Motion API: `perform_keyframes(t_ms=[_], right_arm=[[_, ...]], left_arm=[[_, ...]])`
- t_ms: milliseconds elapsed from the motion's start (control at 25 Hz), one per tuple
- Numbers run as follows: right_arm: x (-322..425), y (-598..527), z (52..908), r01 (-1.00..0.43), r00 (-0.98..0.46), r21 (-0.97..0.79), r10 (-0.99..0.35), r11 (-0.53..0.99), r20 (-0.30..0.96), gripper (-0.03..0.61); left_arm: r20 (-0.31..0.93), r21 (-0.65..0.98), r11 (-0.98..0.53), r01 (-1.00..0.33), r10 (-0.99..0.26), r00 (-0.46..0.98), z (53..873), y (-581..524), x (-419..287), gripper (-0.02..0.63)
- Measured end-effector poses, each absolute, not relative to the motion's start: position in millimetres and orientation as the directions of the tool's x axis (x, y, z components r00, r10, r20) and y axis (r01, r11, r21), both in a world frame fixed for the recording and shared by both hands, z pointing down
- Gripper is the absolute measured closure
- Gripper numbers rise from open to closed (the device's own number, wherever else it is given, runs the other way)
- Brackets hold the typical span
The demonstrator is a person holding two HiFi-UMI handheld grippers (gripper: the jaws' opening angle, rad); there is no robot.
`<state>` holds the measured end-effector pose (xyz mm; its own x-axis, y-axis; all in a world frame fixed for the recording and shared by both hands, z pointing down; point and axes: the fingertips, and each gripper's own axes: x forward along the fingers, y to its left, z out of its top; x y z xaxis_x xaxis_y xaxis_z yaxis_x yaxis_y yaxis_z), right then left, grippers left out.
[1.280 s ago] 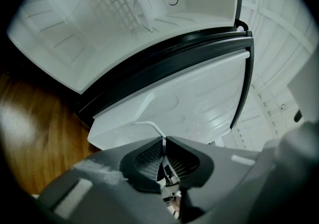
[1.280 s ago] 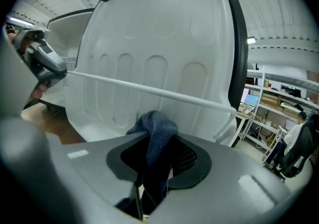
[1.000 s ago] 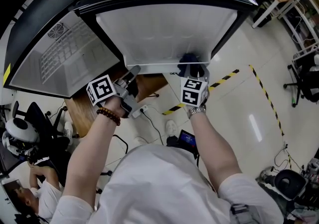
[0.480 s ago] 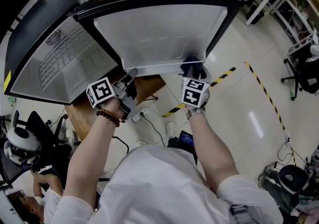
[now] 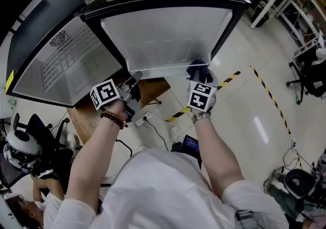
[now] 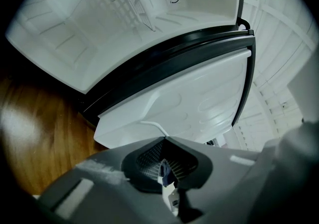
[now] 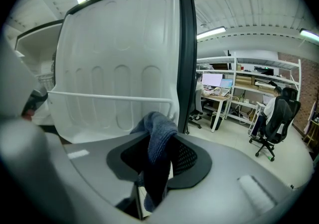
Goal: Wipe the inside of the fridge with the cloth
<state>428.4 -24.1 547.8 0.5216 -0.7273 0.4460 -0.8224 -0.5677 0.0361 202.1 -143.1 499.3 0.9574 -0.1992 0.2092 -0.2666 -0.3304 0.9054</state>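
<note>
Hanging limp beside the fridge door (image 7: 114,68), the soft cloth (image 7: 158,133) is pinched mid-fold by the right gripper (image 7: 157,168); left gripper (image 6: 167,170) closed, empty.

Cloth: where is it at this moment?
The blue cloth is pinched in the right gripper. In the head view it sits right of centre, by the lower right corner of the open fridge door.

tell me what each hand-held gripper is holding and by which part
The right hand-held gripper holds the blue cloth, pinched at a bunched fold. The left hand-held gripper is shut, with nothing held.
</note>
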Motion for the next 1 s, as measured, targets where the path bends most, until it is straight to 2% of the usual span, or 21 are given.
perform_keyframes(t_ms=[360, 1000], right_arm=[[402.9, -21.4, 548.3, -0.884, 0.437, 0.068, -0.766, -0.462, 0.472, 0.48], [308.3, -35.7, 561.9, -0.987, 0.145, 0.142, -0.826, -0.08, 0.544, 0.48]], left_arm=[[0.228, 0.915, -0.277, -0.294, -0.246, 0.942, 514.7, -142.5, 191.9, 0.611], [0.305, 0.881, -0.272, -0.388, -0.302, 0.903, 552.3, -151.8, 198.7, 0.611]])
